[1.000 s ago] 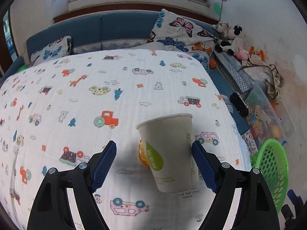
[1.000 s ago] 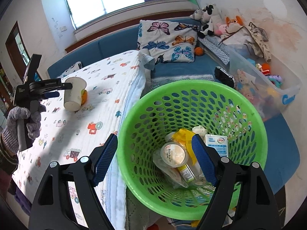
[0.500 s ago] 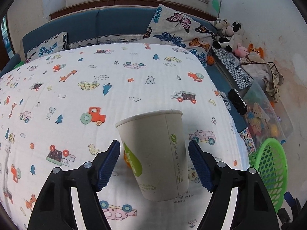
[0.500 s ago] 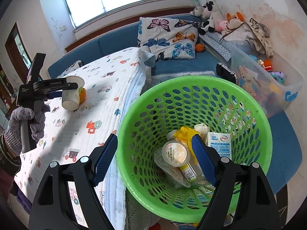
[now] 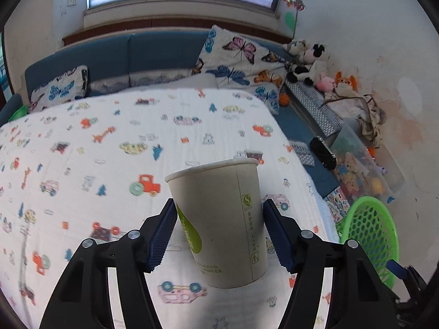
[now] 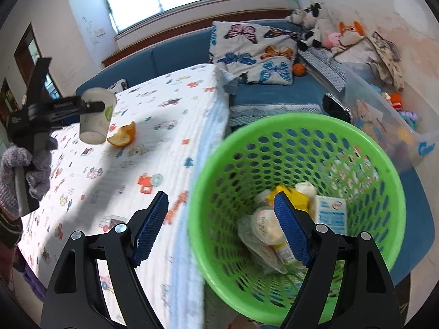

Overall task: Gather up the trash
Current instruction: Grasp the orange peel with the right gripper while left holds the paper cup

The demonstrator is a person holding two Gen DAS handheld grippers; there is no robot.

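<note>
Paper cup (image 5: 219, 224) is seen low in the centre of the left wrist view, pinched between the closing jaws of the left gripper (image 5: 218, 231) and lifted clear of the printed blanket (image 5: 109, 150). From the right wrist view, the cup appears at upper left, raised above an orange peel (image 6: 123, 136) lying on the blanket. The right gripper (image 6: 221, 230) is held with its fingers spread, and the near rim of the green basket (image 6: 296, 211) appears to be between them, though contact cannot be told. Wrappers and a small carton (image 6: 330, 215) are seen inside the basket.
</note>
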